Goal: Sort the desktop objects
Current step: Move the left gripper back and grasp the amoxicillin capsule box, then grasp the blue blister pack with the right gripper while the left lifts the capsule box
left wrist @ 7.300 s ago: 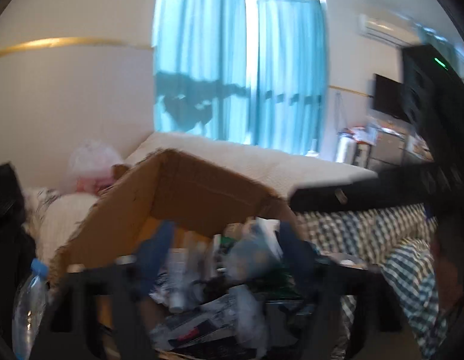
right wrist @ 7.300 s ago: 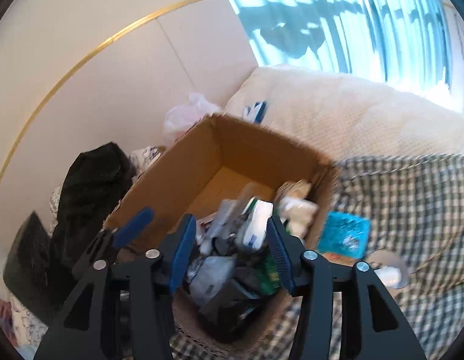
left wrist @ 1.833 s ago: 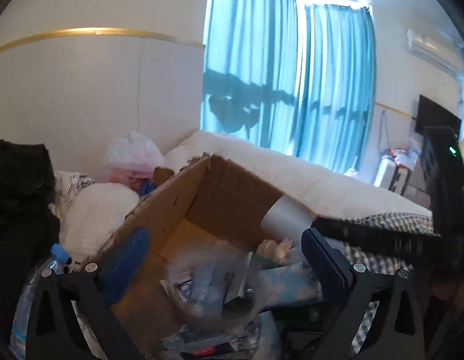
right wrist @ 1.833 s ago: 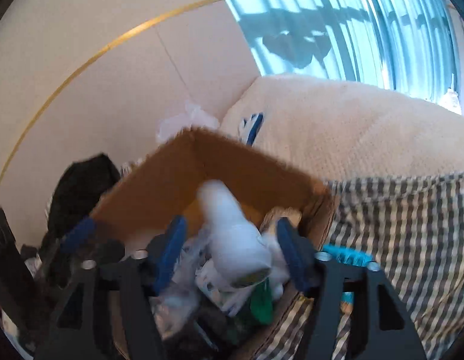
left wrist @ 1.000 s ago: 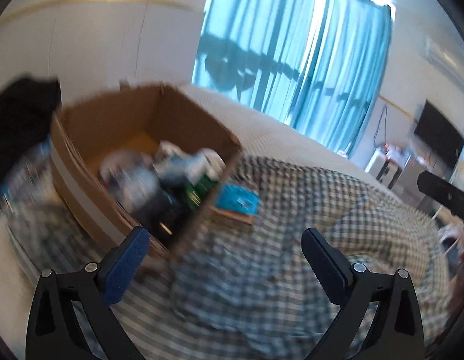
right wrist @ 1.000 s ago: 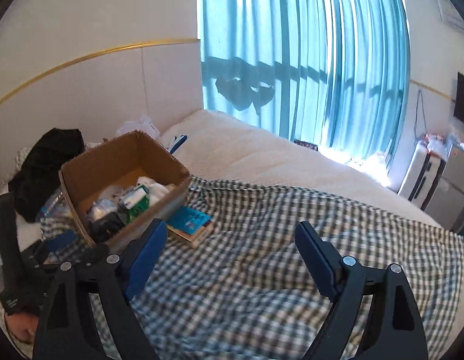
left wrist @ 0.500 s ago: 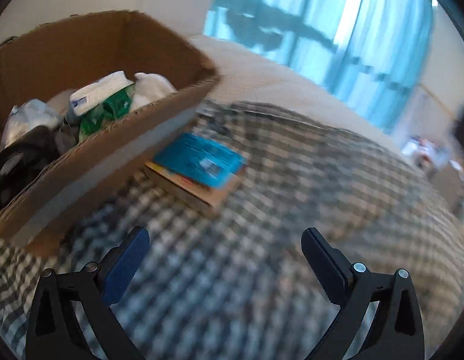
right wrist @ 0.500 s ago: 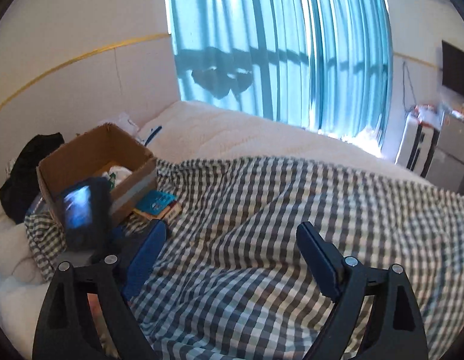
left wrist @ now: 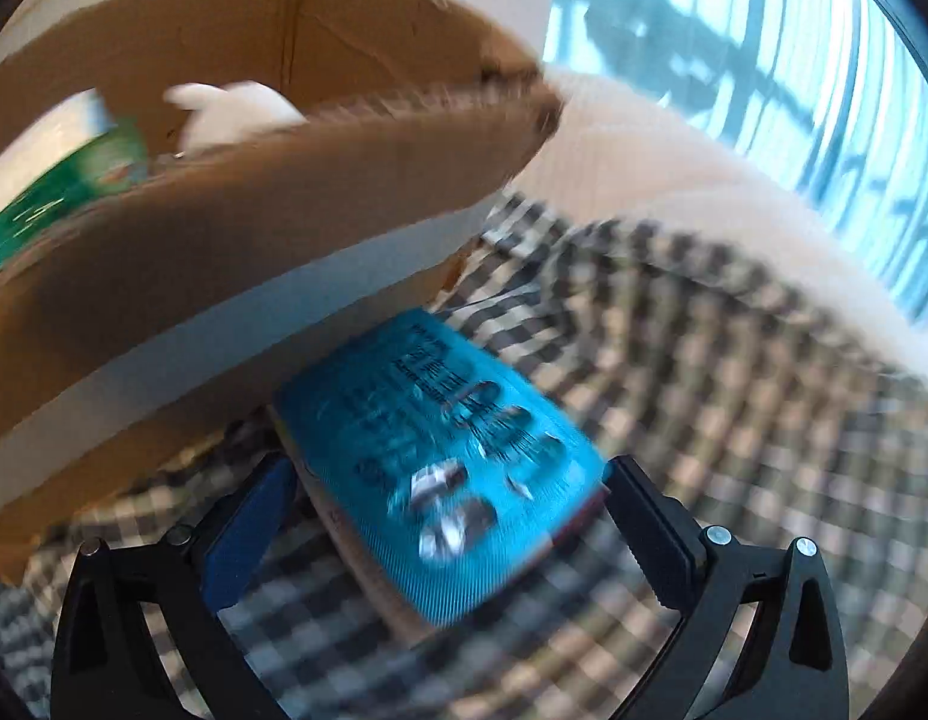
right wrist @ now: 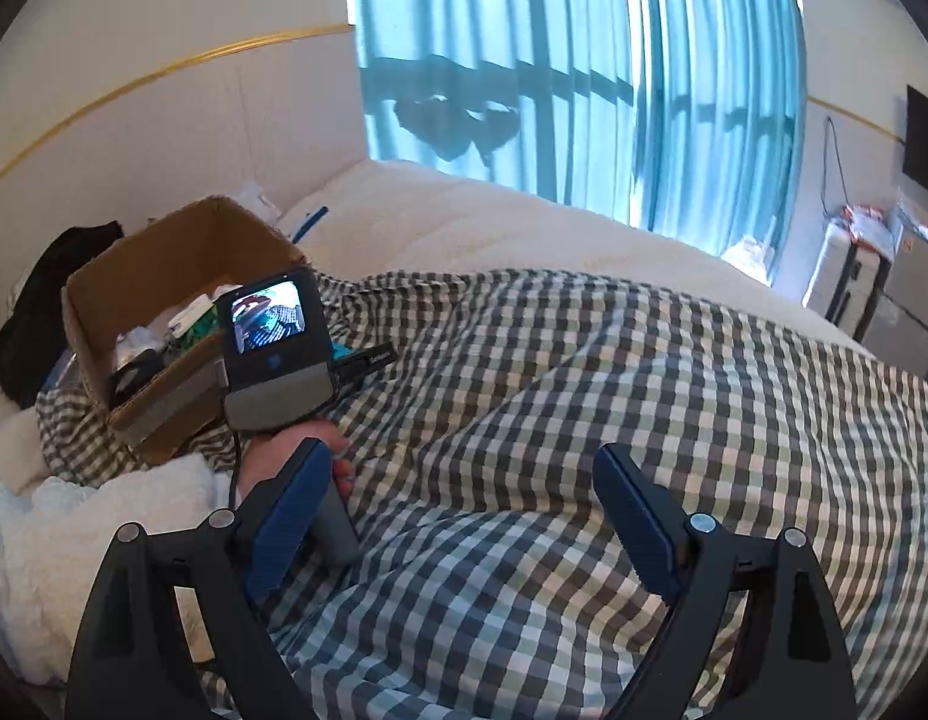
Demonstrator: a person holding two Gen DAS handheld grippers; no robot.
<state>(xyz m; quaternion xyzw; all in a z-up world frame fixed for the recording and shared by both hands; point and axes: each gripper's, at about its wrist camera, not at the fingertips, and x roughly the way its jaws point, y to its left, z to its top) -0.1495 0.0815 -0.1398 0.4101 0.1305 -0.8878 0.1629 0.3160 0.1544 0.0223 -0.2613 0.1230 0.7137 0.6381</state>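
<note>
Left wrist view: the left hand-held gripper (left wrist: 446,516) stands wide around the blue packet (left wrist: 440,462) beside the cardboard box (left wrist: 224,228), probably to grasp it; the right hand-held gripper (right wrist: 458,516) is wide, empty.

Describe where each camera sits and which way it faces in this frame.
Left wrist: on the left gripper, close above the checked blanket, angled down at a blue packet beside the box; only its own open fingers show.
Right wrist: on the right gripper, further back, looking across the bed toward the curtains; its open fingers and the left hand holding the other gripper show.
Shared: box, blanket, curtains.
</note>
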